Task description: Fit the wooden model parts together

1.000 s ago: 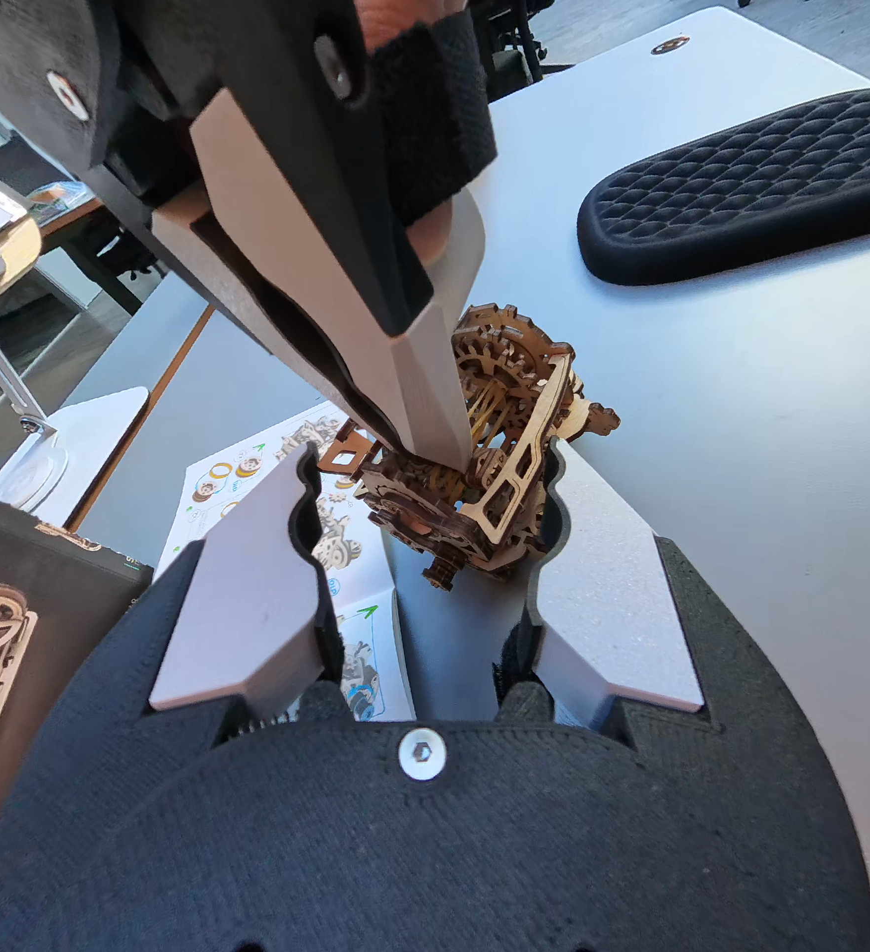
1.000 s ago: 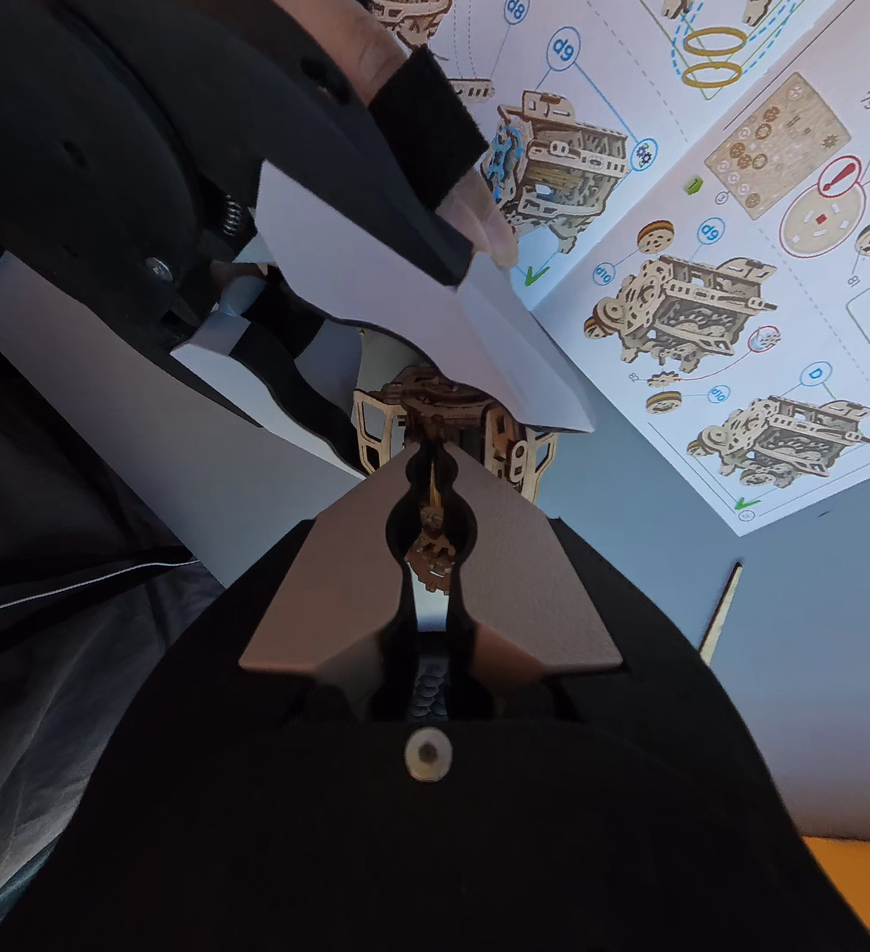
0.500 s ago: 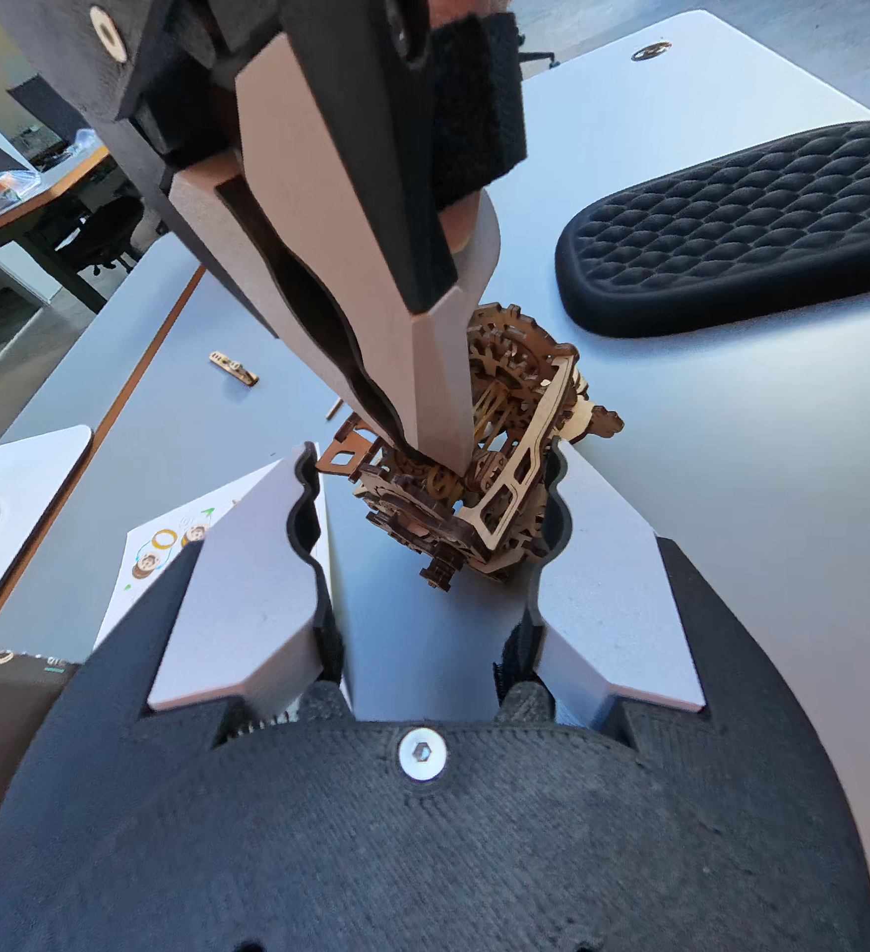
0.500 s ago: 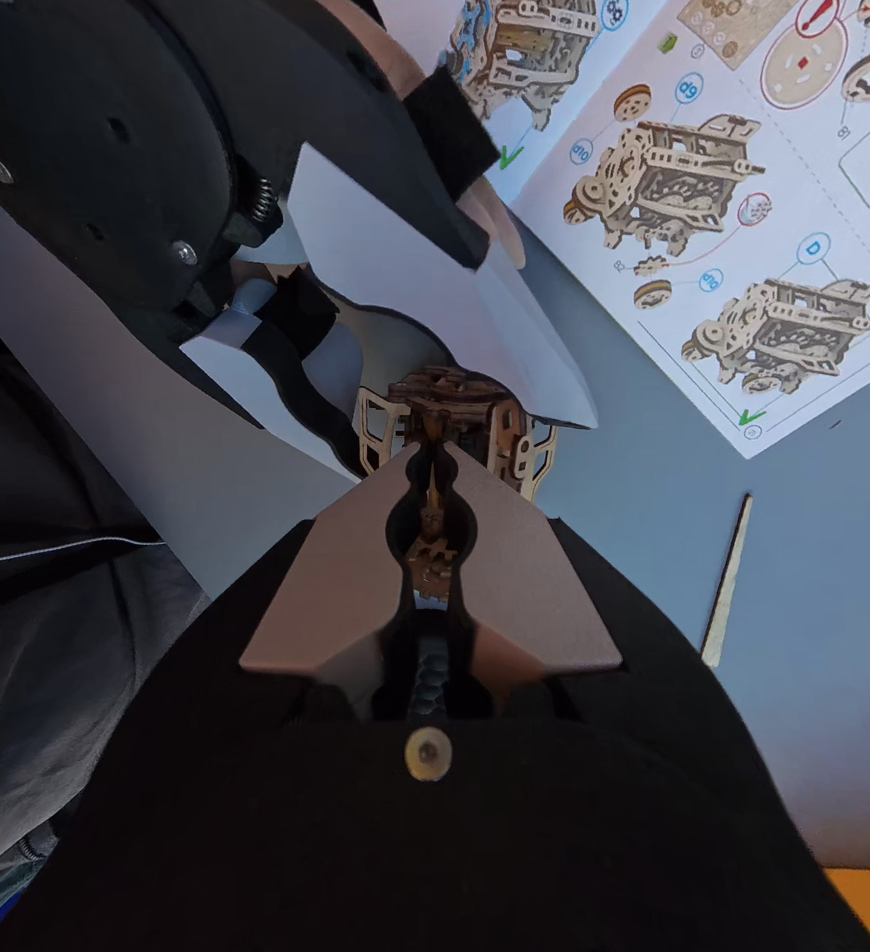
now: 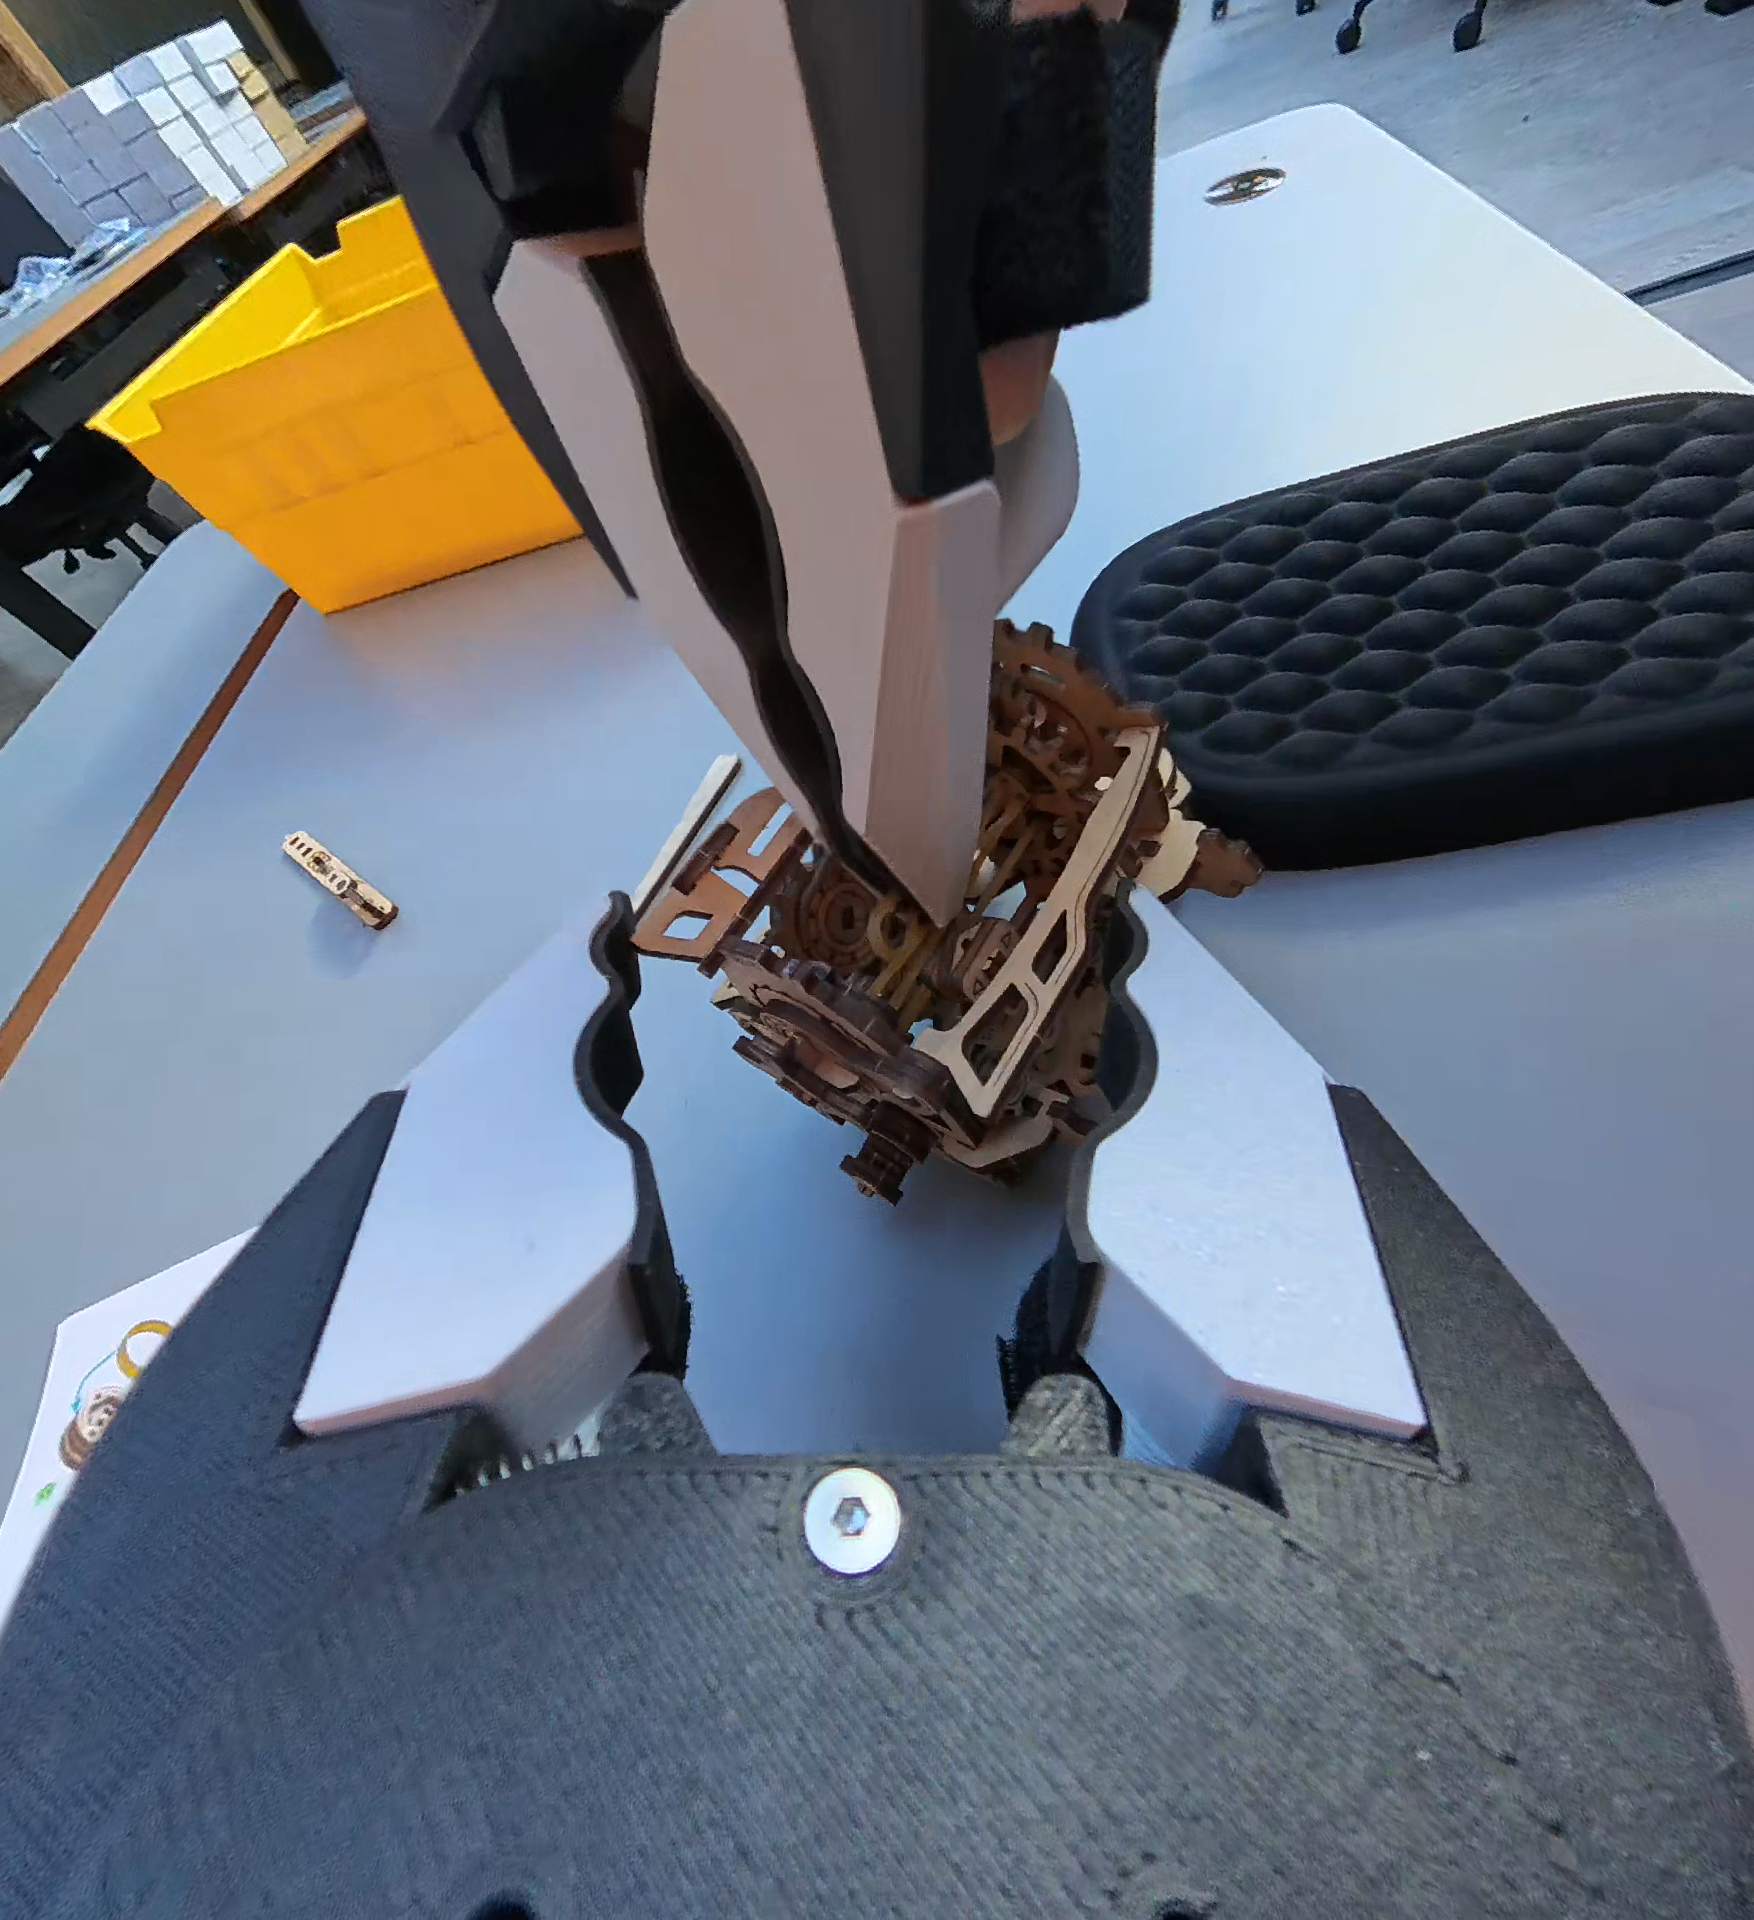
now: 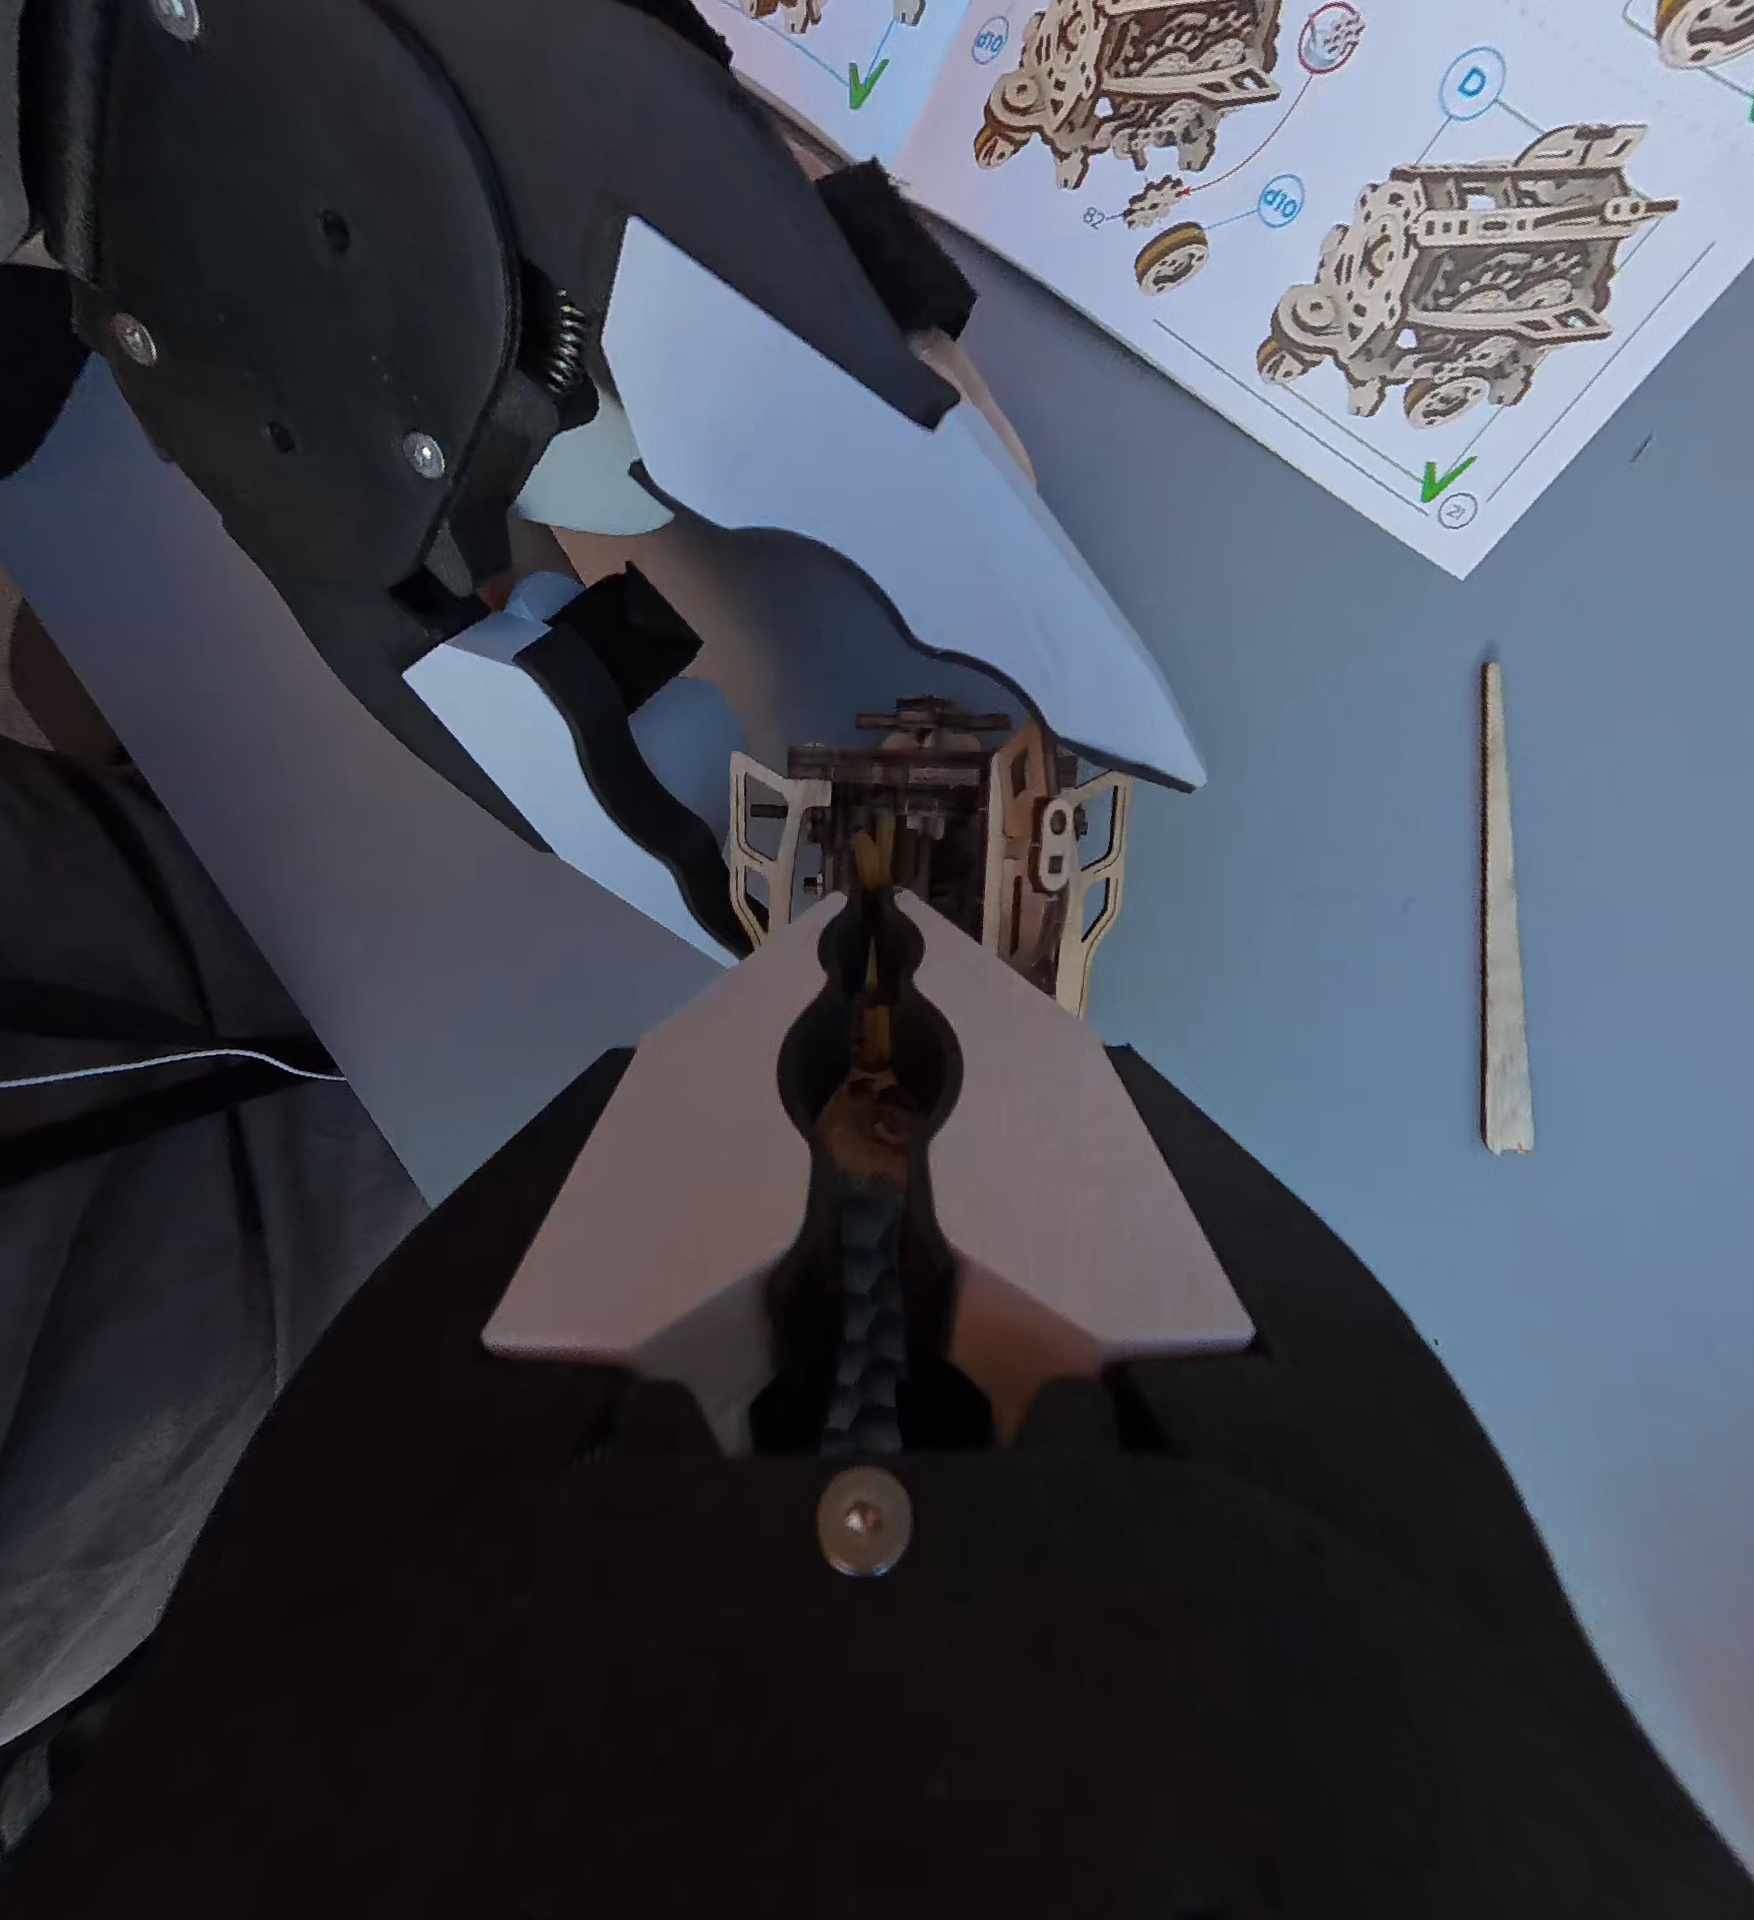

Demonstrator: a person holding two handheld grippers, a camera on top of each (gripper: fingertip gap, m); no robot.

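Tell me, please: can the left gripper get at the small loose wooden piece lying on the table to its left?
Probably not yet. The left gripper stands open around the wooden model; the small piece itself lies unobstructed on the table.

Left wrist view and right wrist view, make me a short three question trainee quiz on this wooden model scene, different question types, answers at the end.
1. True or false: the left gripper has its fingers spread wide.
2. Which lies nearest the brown wooden gear model? A quilted black pad; B yellow plastic bin; C white lamp base.
3. Fill in: the right gripper points its shut fingertips into the ____.

Key: 1 true; 2 A; 3 model.
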